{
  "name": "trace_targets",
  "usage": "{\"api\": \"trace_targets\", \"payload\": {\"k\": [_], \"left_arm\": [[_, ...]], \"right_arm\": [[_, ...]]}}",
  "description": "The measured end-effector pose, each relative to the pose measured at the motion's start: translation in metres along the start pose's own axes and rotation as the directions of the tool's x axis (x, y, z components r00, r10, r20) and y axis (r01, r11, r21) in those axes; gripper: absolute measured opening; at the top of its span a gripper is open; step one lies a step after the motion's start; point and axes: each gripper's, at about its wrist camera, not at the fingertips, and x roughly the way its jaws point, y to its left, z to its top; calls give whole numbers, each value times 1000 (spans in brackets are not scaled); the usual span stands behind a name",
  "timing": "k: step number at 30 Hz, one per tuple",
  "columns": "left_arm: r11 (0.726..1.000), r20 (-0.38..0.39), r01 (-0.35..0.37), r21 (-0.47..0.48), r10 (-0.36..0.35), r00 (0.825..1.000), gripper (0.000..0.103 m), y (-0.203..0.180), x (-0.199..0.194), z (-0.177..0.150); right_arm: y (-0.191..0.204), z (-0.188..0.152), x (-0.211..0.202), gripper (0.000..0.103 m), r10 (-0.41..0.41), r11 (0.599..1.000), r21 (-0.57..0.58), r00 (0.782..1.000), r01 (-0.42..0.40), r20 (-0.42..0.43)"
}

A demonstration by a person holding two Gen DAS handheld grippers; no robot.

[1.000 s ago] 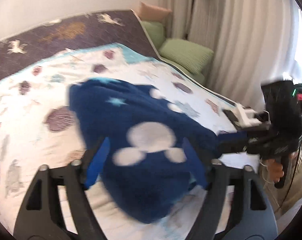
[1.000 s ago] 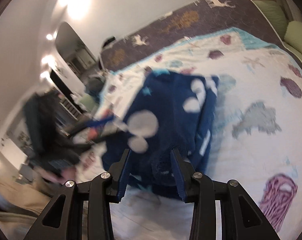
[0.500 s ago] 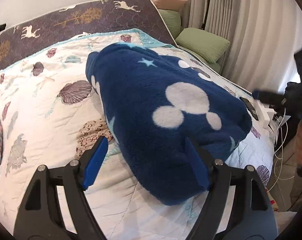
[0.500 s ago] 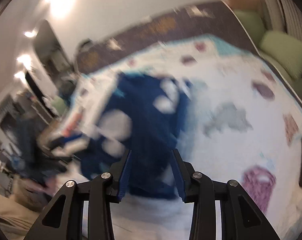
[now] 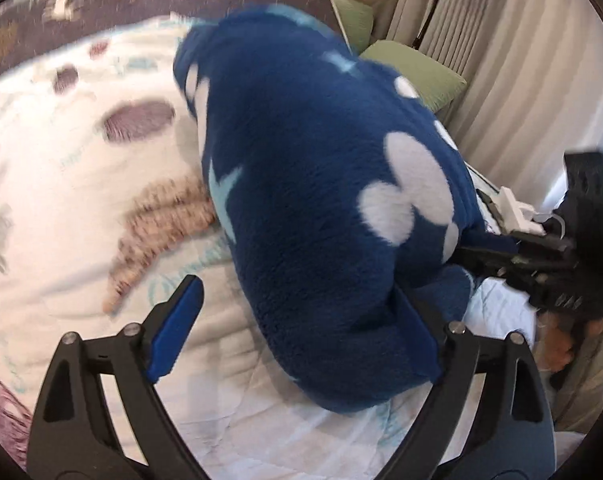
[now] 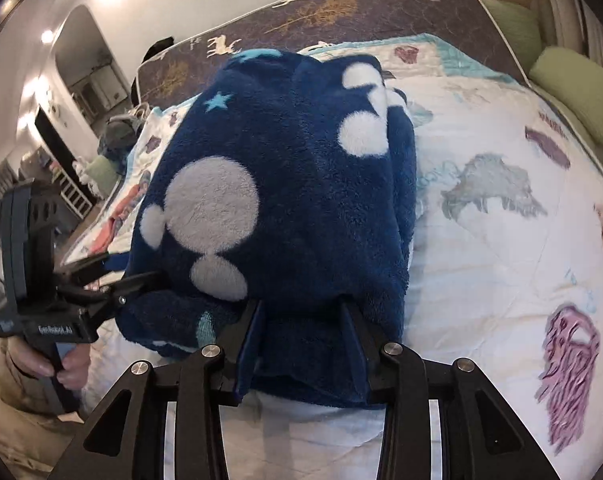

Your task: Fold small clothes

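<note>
The navy fleece garment lies bunched in a mound on the seashell-print quilt, its folded layers hiding the underside. The left gripper has its jaws spread wide, the right finger buried against the fleece at 4 o'clock and the left finger clear of it; motion blur smears the quilt pattern there. The right gripper pinches the near hem between its jaws, with the fingertips concealed by pile.
</note>
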Motion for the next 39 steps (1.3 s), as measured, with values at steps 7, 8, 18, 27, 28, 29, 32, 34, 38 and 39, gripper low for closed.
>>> {"api": "trace_targets", "payload": {"k": [7, 8, 18, 27, 28, 29, 32, 34, 38, 39], "left_arm": [[996, 38, -58, 68, 56, 998, 88, -15, -23, 16], [996, 38, -57, 68, 54, 998, 86, -15, -25, 18], [1000, 164, 29, -4, -28, 986, 62, -2, -26, 73], [998, 41, 3, -65, 0, 999, 62, 29, 35, 63], [999, 58, 5, -45, -3, 998, 60, 24, 21, 68], [1000, 72, 3, -31, -1, 997, 59, 21, 14, 71], [1000, 192, -2, 17, -1, 981, 59, 13, -18, 96], [999, 239, 5, 41, -14, 971, 59, 9, -24, 120], [999, 135, -34, 10, 33, 990, 51, 22, 31, 153], [999, 70, -46, -15, 47, 996, 49, 28, 53, 153]], "right_arm": [[4, 35, -55, 44, -9, 1000, -14, 992, 11, 127], [4, 40, -57, 45, -24, 1000, -16, 990, 26, 142], [-6, 70, -11, 47, -10, 998, 55, 995, 5, 96], [-8, 59, 26, 49, -83, 997, 15, 996, 82, 34], [-6, 62, 22, 49, -73, 997, 6, 997, 73, 29], [-6, 65, 18, 49, -59, 998, 9, 998, 59, 21], [-9, 90, -4, 49, -14, 999, 29, 998, 13, 53], [-10, 108, -8, 49, -24, 1000, 22, 996, 22, 91], [-20, 152, 12, 49, -31, 998, 58, 995, 26, 92], [-23, 160, 25, 49, -32, 998, 64, 997, 27, 77]]}}
